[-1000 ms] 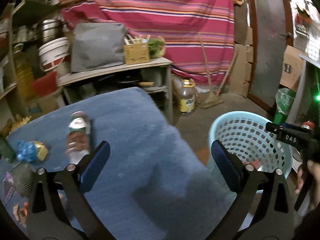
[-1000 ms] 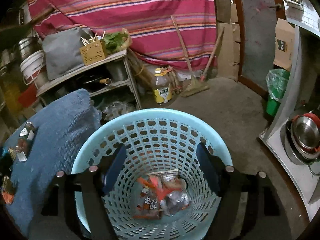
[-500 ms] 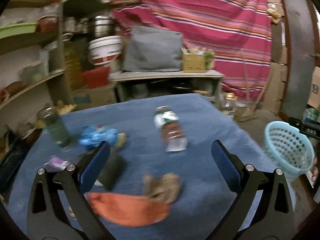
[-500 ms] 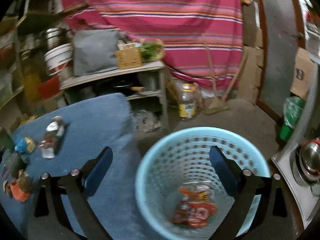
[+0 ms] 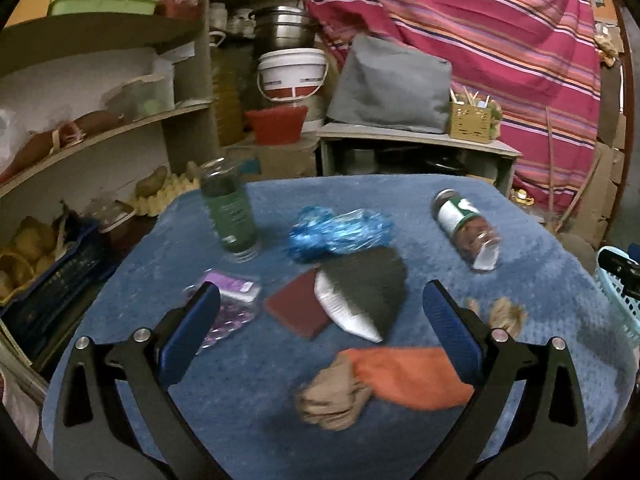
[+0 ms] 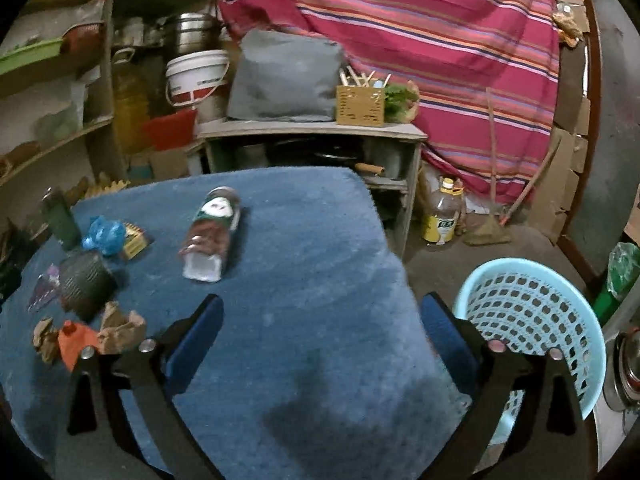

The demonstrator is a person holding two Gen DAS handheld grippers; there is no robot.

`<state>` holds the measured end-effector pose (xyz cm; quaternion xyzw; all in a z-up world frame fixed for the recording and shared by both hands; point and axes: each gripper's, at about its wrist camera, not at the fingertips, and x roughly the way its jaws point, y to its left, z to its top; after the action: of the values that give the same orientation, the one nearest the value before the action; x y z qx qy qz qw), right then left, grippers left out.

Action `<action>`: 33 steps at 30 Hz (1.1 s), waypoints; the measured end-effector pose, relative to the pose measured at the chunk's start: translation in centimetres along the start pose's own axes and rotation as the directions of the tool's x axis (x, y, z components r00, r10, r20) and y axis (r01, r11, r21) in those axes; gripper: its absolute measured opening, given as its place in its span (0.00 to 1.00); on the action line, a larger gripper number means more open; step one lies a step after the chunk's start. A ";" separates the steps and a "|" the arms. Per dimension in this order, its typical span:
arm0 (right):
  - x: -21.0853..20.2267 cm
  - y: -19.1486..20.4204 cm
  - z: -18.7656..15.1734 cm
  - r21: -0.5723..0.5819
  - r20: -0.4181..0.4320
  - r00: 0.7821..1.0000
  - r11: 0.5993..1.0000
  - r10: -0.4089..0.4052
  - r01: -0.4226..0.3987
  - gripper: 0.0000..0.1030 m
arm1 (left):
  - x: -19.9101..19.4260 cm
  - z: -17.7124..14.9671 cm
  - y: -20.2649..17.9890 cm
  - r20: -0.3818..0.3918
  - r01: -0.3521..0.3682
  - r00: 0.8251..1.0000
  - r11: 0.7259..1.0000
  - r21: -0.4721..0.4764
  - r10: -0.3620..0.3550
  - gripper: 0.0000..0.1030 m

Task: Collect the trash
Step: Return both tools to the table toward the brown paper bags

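While opening, right gripper point(image 6: 320, 340) jaws hold nothing; basket point(image 6: 532, 320) alongside.

L gripper point(image 5: 320, 312) wide open, nothing btwn jaws, above blue cloth point(image 5: 400, 208). Trash on cloth: orange wrapper point(image 5: 408, 376), blue bag point(image 5: 340, 232), tipped bottle point(image 5: 466, 228), upright green bottle point(image 5: 230, 212).

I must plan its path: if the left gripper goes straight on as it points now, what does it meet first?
Probably the dark pouch lying between the open fingers of the left gripper; depth is unclear.
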<state>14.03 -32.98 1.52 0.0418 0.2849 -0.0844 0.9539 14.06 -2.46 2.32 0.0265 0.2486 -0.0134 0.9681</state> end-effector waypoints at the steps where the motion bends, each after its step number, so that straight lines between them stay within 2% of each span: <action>1: 0.0 0.2 -0.1 0.000 -0.006 1.000 1.000 0.004 -0.004 0.96 | 0.0 -0.3 0.4 -0.001 -0.004 1.000 1.000 0.001 0.004 0.95; 7: 0.1 2.7 -0.7 -0.019 -0.029 1.000 1.000 -0.006 0.006 0.96 | 0.4 -1.7 2.4 -0.043 0.007 0.999 1.000 -0.008 -0.007 0.95; 11: -0.3 4.1 -0.6 -0.021 -0.003 0.999 0.999 -0.042 0.042 0.96 | 1.1 -2.7 3.6 -0.071 0.025 0.997 1.000 -0.017 -0.026 0.95; 16: 0.3 4.5 -0.6 0.001 -0.028 0.994 0.994 -0.108 0.108 0.96 | 2.9 -4.2 4.3 -0.155 0.065 0.985 0.997 -0.034 -0.070 0.95; 21: 1.0 4.6 -0.9 -0.010 -0.074 0.993 0.996 -0.094 0.093 0.96 | 3.7 -4.9 4.1 -0.194 0.118 0.973 0.992 -0.042 -0.124 0.95; 23: 0.8 5.0 -1.1 -0.018 -0.065 0.997 0.999 -0.045 0.044 0.96 | 3.9 -5.0 3.8 -0.208 0.152 0.965 0.987 -0.047 -0.158 0.94; 25: 0.7 5.3 -1.1 -0.012 -0.055 0.998 0.999 -0.039 0.039 0.96 | 3.9 -5.1 3.2 -0.217 0.182 0.958 0.983 -0.041 -0.186 0.93; 28: 0.7 5.7 -1.1 -0.012 -0.052 0.999 1.000 -0.016 0.015 0.96 | 3.7 -5.2 2.0 -0.221 0.212 0.953 0.977 -0.006 -0.208 0.88; 29: 0.8 5.9 -1.1 -0.013 -0.053 0.999 1.000 -0.003 0.002 0.96 | 3.6 -5.2 1.7 -0.216 0.210 0.955 0.978 0.008 -0.203 0.82; 31: 0.9 6.4 -1.2 -0.022 -0.057 0.998 1.000 0.003 -0.005 0.96 | 3.7 -5.3 1.5 -0.229 0.237 0.947 0.971 0.017 -0.227 0.70; 33: 1.1 7.0 -1.3 -0.037 -0.060 0.998 0.999 0.000 -0.002 0.96 | 4.1 -5.4 1.4 -0.256 0.269 0.932 0.963 0.011 -0.257 0.49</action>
<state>15.56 -26.14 0.07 0.0270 0.3149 -0.0773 0.9456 15.11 -0.79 -4.37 0.0168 0.3704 -0.1453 0.9173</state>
